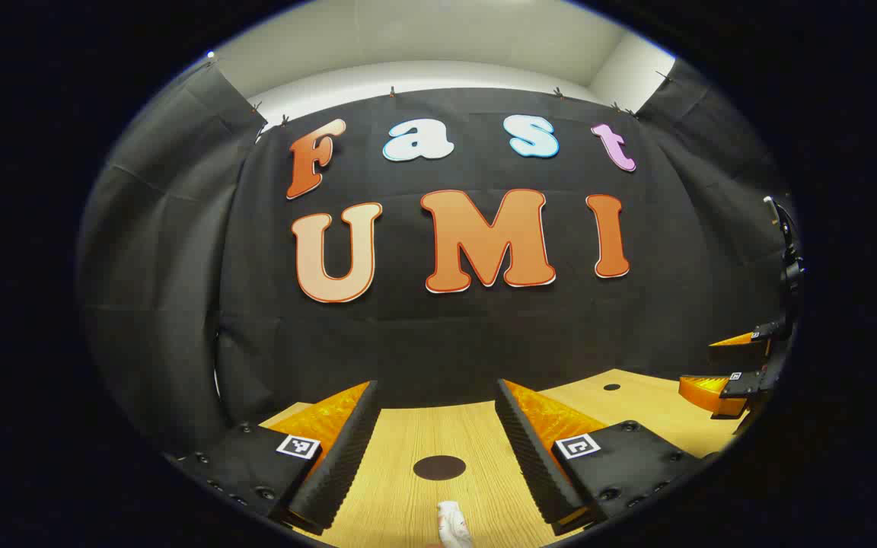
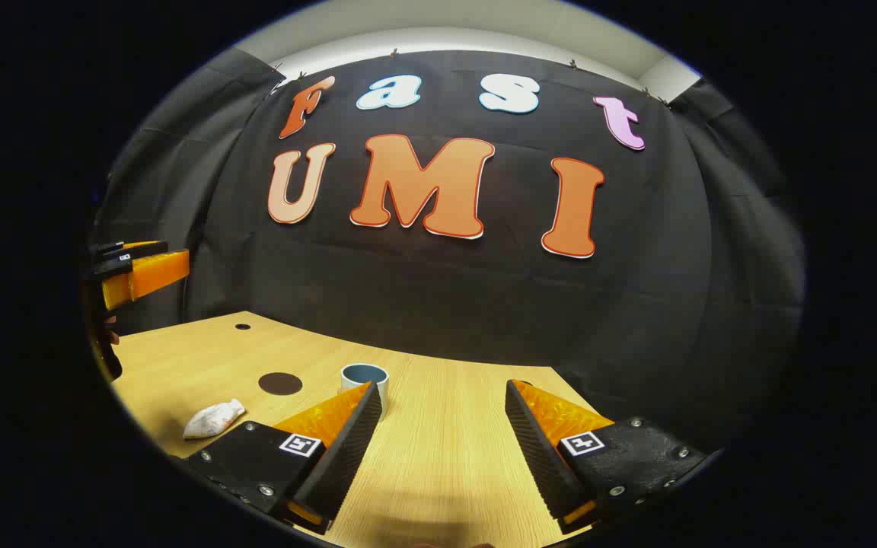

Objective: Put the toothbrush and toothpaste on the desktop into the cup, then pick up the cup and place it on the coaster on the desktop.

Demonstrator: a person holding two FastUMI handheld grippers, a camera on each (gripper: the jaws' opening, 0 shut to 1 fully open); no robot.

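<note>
In the left gripper view, my left gripper stands open over the wooden desktop. A dark round coaster lies between its fingers, and the white toothpaste tube lies just nearer the camera. In the right gripper view, my right gripper is open with bare wood between its fingers. A blue-grey cup stands upright just behind the left fingertip. To the cup's left lie the coaster and the toothpaste. The left gripper hovers at the far left.
Black cloth walls close the desktop at the back and sides. A small dark hole marks the wood beyond the coaster. The right gripper hangs above the table at the right edge of the left gripper view.
</note>
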